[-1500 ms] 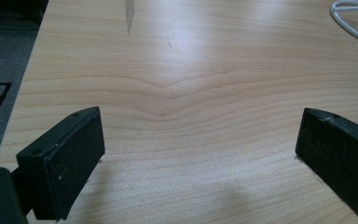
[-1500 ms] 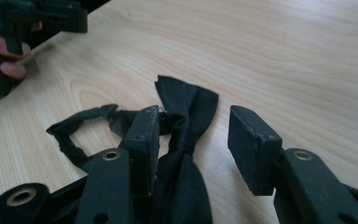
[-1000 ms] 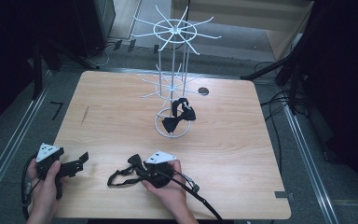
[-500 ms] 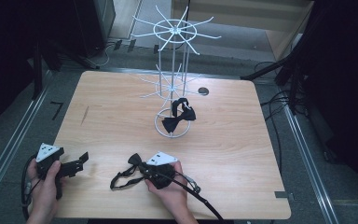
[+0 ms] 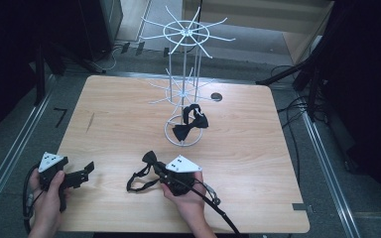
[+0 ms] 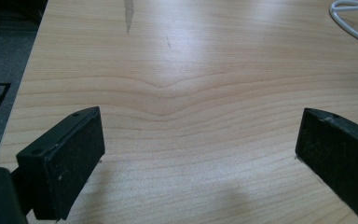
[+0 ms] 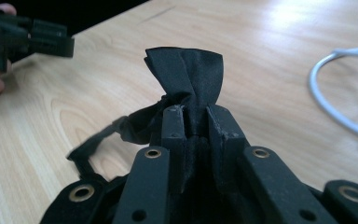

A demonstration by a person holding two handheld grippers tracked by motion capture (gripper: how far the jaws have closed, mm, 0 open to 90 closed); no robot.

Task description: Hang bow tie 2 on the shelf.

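Note:
A black bow tie [image 5: 150, 160] with a dangling strap is pinched in my right gripper [image 5: 159, 168] near the table's front middle. In the right gripper view its jaws are shut on the bow tie [image 7: 186, 74], one wing sticking up past the fingertips. My left gripper [image 5: 87, 170] rests at the front left corner, jaws wide apart over bare wood, and the left gripper view has nothing between its pads [image 6: 70, 154]. A white wire rack [image 5: 184, 89] with spoke arms stands at mid table. A second black bow tie [image 5: 191, 123] hangs low on it, just above its ring base.
The rack's white ring base [image 5: 170, 136] lies just beyond my right gripper, and its edge appears in the right gripper view [image 7: 321, 93]. A dark round hole [image 5: 217, 97] sits in the tabletop behind the rack. Cables and dark equipment surround the wooden table [image 5: 248, 148].
My right gripper has lifted and swung slightly, carrying the bow tie up and toward the rack; its strap now hangs looser. The left gripper has stayed put.

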